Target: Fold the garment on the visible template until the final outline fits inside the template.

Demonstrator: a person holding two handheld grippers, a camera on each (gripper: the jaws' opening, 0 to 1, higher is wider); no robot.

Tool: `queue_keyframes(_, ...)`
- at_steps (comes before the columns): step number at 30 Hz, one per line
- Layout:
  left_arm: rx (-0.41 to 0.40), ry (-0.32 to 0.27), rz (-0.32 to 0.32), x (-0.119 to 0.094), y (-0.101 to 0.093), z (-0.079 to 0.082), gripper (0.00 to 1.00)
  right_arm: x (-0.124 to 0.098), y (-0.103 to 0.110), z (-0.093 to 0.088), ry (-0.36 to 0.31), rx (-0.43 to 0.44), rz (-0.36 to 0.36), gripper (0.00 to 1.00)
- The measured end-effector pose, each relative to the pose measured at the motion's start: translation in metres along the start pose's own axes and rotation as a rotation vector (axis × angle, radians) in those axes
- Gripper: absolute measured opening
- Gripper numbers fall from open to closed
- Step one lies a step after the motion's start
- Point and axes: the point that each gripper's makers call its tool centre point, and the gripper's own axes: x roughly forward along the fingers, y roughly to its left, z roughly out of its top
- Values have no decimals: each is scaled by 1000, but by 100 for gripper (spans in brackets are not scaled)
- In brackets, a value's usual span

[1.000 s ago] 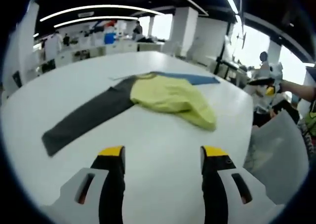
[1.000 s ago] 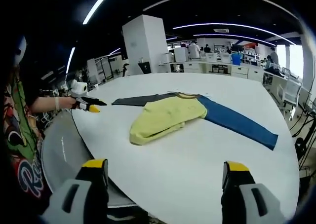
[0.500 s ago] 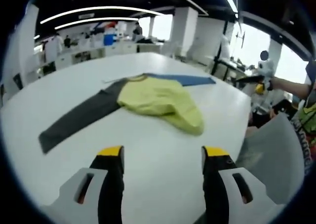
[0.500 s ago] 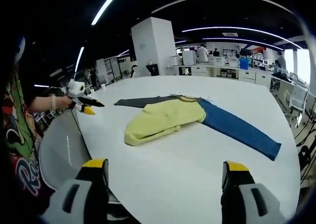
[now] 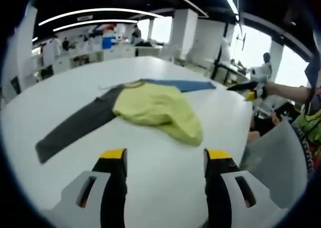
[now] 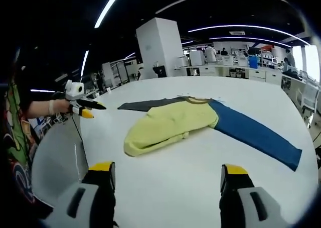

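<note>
1. We see the left tool (image 5: 163, 160) in the left gripper view with its two yellow-tipped jaws spread wide; nothing lies between them and they touch nothing. They hang above the near edge of the round white counter (image 5: 160, 183).
2. In the right gripper view the right tool (image 6: 166, 175) also stands wide open, empty, over the counter (image 6: 200, 188), well short of the cloth.
3. The left tool also shows in the right gripper view (image 6: 90, 110), held in a person's hand at the counter's left rim. The right tool shows in the left gripper view (image 5: 249, 90), far off at the right rim. At that size we cannot tell their opening from these views.
4. One long-sleeved garment with a pale yellow body (image 5: 155, 110) lies on the counter, near its middle. The body is bunched and rumpled, with its hem end (image 6: 145, 142) drawn toward the near side.
5. We count two sleeves, both stretched flat: one dark grey sleeve (image 5: 75, 130), one blue sleeve (image 6: 256, 135), pointing opposite ways.
6. We cannot make out a template outline on the counter.
</note>
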Motion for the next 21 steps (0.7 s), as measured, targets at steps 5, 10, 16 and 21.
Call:
queue_keyframes(5, 25, 9, -15, 9, -5, -3, 57, 33, -4, 13, 14, -15, 6, 79)
queue_keyframes(10, 18, 15, -28, 15, -4, -3, 57, 65, -7, 24, 19, 0, 7, 67)
queue_keyframes(16, 9, 1, -34, 14, -2, 0, 56, 99, -14, 29, 10, 38, -2, 54)
queue_keyframes(21, -14, 1, -17, 13, 7, -6, 56, 120, -25, 20, 48, 52, -5, 46)
